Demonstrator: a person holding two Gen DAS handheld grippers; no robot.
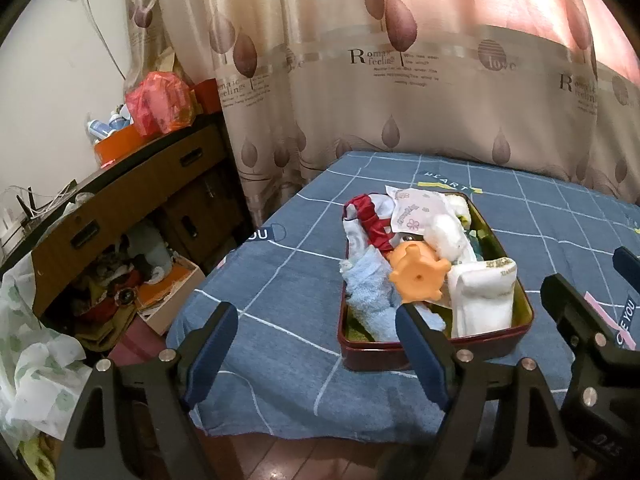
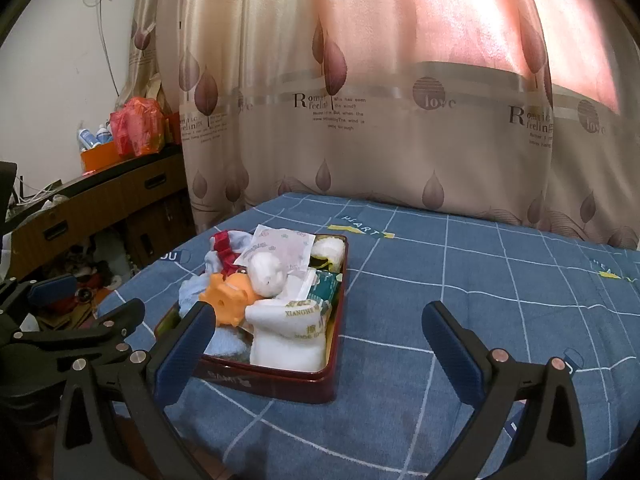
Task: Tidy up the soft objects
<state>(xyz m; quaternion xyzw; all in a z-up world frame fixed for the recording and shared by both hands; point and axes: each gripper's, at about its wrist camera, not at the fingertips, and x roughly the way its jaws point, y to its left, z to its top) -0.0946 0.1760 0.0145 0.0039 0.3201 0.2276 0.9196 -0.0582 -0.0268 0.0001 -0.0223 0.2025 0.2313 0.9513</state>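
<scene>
Tin sits on the blue checked bedspread, long axis running away from both cameras, near short wall closest to the claws. It is seen ahead and slightly right of the left gripper, ahead and left of the right gripper. Left gripper's right finger tip overlaps the tin's near wall in its own view; contact cannot be confirmed. Left is judged the nearer arm.

Both claws are spread wide, nothing pinched.

Tin contents, heaped above the rim:
- light blue towel, near-left corner
- orange rubber toy, on top, middle
- white printed sock roll, near-right corner
- white plush ball, centre
- red scrunchie, far-left
- floral tissue pack, far end
- green packet, against the right wall, mostly buried
- cream item, far-right corner, type unclear

Soft objects are all inside the tin; none are seen loose on the bedspread. Next reach is judged to be forward and down, with the orange toy on top as the easiest grab.
</scene>
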